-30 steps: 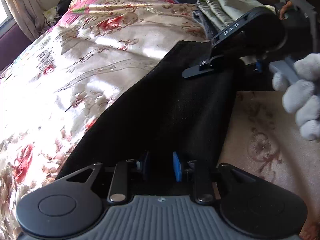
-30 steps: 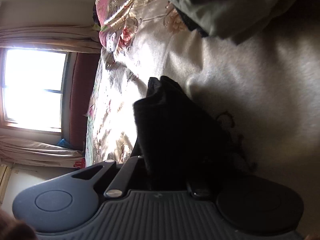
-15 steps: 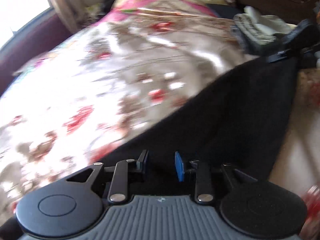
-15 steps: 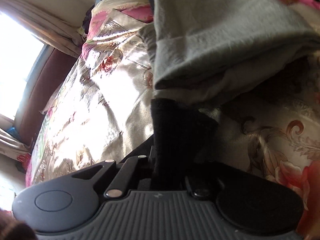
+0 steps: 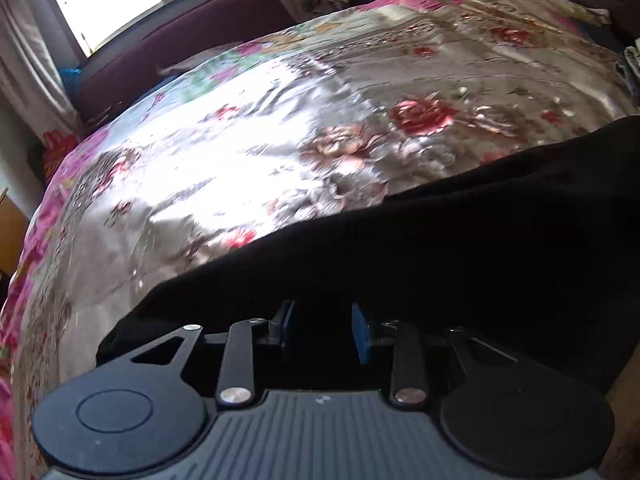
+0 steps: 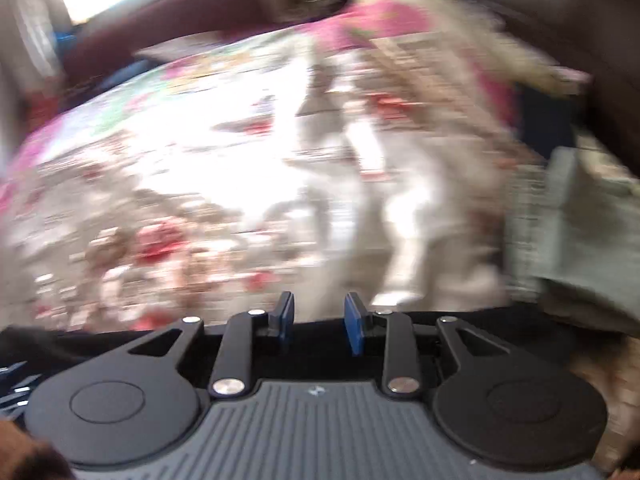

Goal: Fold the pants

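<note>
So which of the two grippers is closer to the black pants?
Left. The left gripper sits over the black pants; the right gripper, jaws opening and empty, hangs above their edge.

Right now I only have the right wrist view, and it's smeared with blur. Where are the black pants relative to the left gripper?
Observer: The black pants lie right under the left gripper, spreading away to the right across the floral bedspread.
Operator: Is it holding them?
Observer: Black cloth fills the gap between its blue pads; I cannot tell whether they pinch it.
Operator: Where does the cloth end?
Observer: Its near end stops just left of that gripper.
</note>
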`<state>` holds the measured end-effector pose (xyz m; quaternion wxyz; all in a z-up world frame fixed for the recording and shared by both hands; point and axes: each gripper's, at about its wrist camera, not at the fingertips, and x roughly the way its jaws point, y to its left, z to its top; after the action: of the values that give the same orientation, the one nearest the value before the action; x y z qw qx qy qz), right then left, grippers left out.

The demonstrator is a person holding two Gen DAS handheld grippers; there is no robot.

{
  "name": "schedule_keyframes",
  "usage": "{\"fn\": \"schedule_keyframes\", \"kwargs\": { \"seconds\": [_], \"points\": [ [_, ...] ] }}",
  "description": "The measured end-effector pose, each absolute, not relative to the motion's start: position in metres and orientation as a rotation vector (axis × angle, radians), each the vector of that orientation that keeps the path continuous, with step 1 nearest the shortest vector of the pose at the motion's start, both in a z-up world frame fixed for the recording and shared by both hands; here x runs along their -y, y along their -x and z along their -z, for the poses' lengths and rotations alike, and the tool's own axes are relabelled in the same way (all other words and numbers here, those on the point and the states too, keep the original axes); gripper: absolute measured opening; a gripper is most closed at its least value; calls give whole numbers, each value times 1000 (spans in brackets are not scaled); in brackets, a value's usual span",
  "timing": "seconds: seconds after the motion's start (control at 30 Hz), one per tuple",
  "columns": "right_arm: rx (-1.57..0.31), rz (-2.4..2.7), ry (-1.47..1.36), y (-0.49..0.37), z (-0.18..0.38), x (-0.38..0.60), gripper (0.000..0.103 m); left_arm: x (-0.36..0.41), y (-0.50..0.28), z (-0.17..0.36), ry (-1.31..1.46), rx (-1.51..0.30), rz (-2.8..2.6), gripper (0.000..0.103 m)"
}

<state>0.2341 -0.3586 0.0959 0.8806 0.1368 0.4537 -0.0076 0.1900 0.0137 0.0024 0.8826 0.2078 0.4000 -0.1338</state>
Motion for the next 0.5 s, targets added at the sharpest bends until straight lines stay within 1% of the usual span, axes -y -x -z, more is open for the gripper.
{"fn": "schedule_keyframes", "kwargs": {
  "seconds": [0.07, 0.13, 0.2, 0.27, 0.37, 0.43, 0.5],
  "points": [
    [-995, -299, -347, -281, -75, 300, 31, -25, -191, 3, -426, -838, 236, 46],
    [-1055, -537, -330, -324, -45, 239, 31, -43, -192, 10, -429, -844, 184, 46],
    [-1110, -672, -314, -351, -18, 196, 31, -61, -193, 16, -423, -855, 134, 46],
    [-1212, -764, -259, -356, 6, 160, 32, -76, -196, 21, -402, -862, 103, 46],
    [-1340, -809, -250, -354, 29, 149, 34, -86, -200, 23, -368, -850, 100, 46],
    [-1448, -809, -287, -356, 35, 153, 34, -87, -205, 22, -344, -841, 101, 46],
    [-1488, -804, -325, -356, 32, 158, 34, -87, -208, 20, -325, -833, 105, 47]
  ]
}}
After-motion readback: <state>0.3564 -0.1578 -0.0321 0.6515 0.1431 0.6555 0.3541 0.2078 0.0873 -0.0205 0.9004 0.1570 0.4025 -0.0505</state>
